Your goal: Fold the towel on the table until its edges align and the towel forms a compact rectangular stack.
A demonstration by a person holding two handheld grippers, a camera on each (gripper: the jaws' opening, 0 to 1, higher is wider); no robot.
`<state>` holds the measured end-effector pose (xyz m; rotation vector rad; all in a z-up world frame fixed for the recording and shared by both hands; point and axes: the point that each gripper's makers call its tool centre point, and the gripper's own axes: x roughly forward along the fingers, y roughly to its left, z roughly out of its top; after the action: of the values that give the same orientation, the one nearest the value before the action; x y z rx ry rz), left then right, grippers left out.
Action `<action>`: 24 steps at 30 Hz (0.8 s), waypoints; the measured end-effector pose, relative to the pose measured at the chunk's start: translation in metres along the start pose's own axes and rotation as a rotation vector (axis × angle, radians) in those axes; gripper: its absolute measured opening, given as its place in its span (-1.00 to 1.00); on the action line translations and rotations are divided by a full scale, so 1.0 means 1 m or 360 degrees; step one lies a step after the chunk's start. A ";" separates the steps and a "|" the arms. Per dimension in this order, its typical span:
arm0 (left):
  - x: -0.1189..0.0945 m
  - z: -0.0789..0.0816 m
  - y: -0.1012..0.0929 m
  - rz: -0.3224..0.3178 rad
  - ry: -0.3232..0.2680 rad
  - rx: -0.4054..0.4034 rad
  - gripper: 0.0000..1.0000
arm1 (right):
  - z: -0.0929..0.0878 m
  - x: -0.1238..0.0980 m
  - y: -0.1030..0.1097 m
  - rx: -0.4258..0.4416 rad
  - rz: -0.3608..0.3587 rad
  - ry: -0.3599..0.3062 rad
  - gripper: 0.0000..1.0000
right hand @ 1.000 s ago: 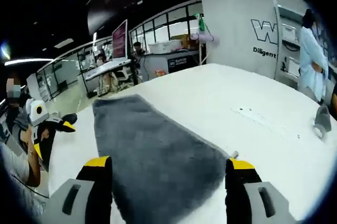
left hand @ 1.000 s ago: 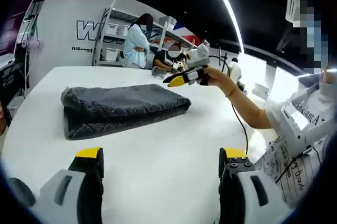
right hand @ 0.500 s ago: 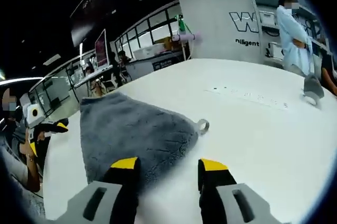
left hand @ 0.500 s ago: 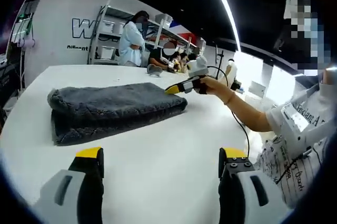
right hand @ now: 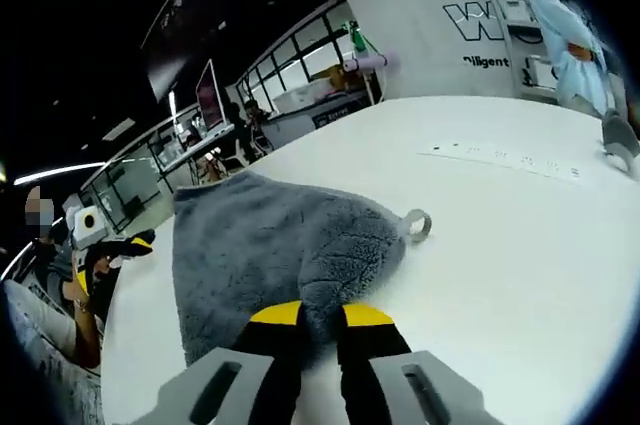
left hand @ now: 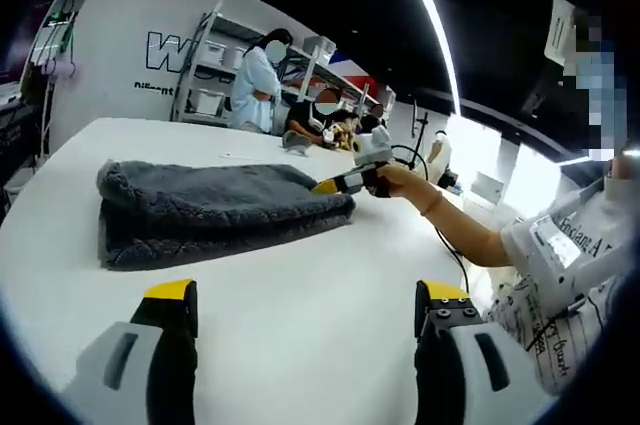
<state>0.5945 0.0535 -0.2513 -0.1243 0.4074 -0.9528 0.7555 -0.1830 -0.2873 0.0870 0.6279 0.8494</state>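
We take the towel (left hand: 215, 210) as landmark; it lies folded lengthwise on the white table (left hand: 300, 325), a thick grey pile stack with rounded, plush edges. In the right gripper view the right gripper (right hand: 322, 320) has its yellow-tipped jaws clenched on the towel's near edge, fabric pinched between them; we judge this grip is taken to lift that end across for another fold. A small hanging loop (right hand: 415, 224) juts from the towel's corner beside the grip; the pile looks deep and soft, likely to sag when raised. The left gripper (left hand: 305, 315) hangs released, jaws wide apart, well short of the towel over bare table; presumably waiting to pin or catch the opposite end. Edges are roughly aligned; the stack is not yet compact.
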 end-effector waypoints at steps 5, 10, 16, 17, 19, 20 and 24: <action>0.002 -0.002 -0.003 -0.0011 0.0007 0.0006 0.88 | -0.004 -0.008 -0.004 0.0001 0.0010 -0.0004 -0.80; 0.004 -0.003 -0.004 -0.0013 0.0016 0.0009 0.88 | -0.009 -0.023 -0.009 -0.0002 0.0002 0.0006 -0.80; 0.004 -0.001 -0.003 -0.0012 0.0021 0.0018 0.88 | -0.019 -0.056 -0.031 -0.0059 -0.0085 0.0073 -0.80; 0.004 0.000 -0.003 -0.0012 0.0020 0.0017 0.88 | -0.020 -0.060 -0.033 -0.0066 -0.0093 0.0078 -0.80; 0.005 0.001 -0.002 -0.0015 0.0016 0.0012 0.88 | -0.023 -0.073 -0.043 -0.0074 -0.0109 0.0088 -0.80; 0.006 0.001 -0.002 -0.0019 0.0015 0.0009 0.88 | -0.024 -0.077 -0.045 -0.0076 -0.0116 0.0093 -0.80; 0.011 0.002 -0.008 -0.0042 0.0024 0.0023 0.88 | -0.030 -0.101 -0.062 -0.0084 -0.0175 0.0134 -0.80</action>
<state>0.5953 0.0399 -0.2505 -0.1095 0.4133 -0.9833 0.7311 -0.3031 -0.2828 -0.0310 0.6823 0.7658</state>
